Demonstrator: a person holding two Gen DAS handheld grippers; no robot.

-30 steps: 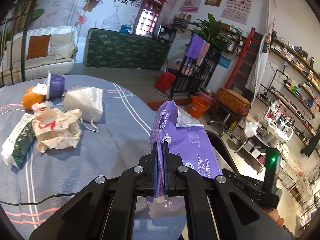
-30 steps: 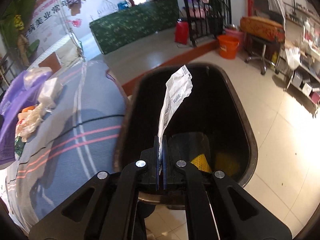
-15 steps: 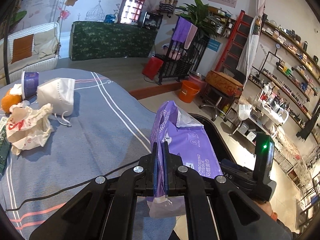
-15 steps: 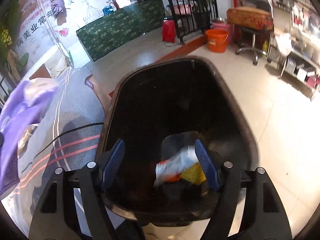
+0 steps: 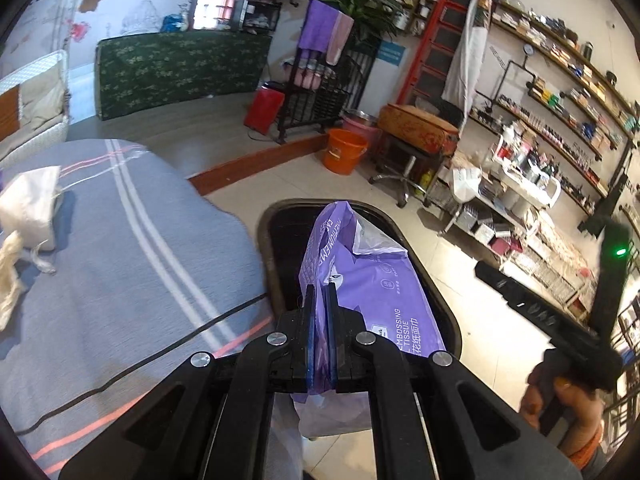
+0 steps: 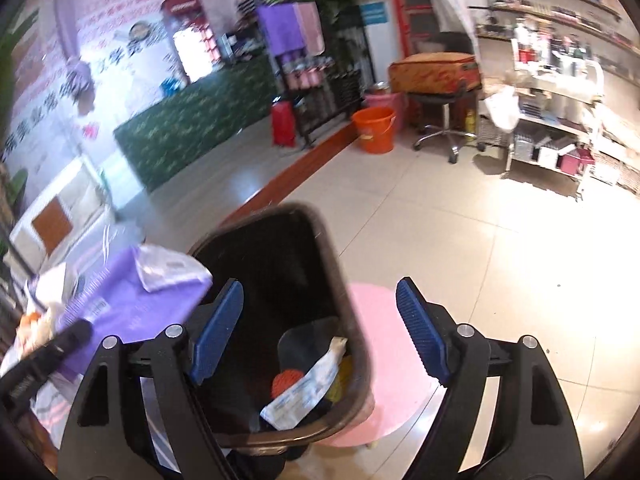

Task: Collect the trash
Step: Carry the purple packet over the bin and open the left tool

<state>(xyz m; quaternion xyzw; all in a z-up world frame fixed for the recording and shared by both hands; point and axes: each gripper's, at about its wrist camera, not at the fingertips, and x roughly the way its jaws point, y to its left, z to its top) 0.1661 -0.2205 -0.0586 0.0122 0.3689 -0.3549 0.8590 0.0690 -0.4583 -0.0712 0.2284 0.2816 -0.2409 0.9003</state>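
My left gripper (image 5: 322,332) is shut on a purple tissue pack wrapper (image 5: 372,280), which hangs over the open black trash bin (image 5: 268,248) beside the bed. The same purple wrapper (image 6: 132,300) shows at the left of the right wrist view. My right gripper (image 6: 320,336) hangs above the bin (image 6: 348,312), its jaws opening wide with nothing between them. A white wrapper (image 6: 308,388) lies inside the bin on other trash. On the blue-grey bedspread (image 5: 120,260), a white face mask (image 5: 30,204) and crumpled paper (image 5: 8,276) sit at the far left.
A pink stool (image 6: 384,364) stands under the bin. On the tiled floor beyond are an orange bucket (image 5: 344,150), a swivel stool (image 5: 404,168) and product shelves (image 5: 540,184). A person's hand (image 5: 560,404) holds the right gripper's handle at lower right.
My right gripper opened and dropped the white wrapper into the bin, then swung right. My left gripper carried the purple wrapper from over the bed to above the bin.
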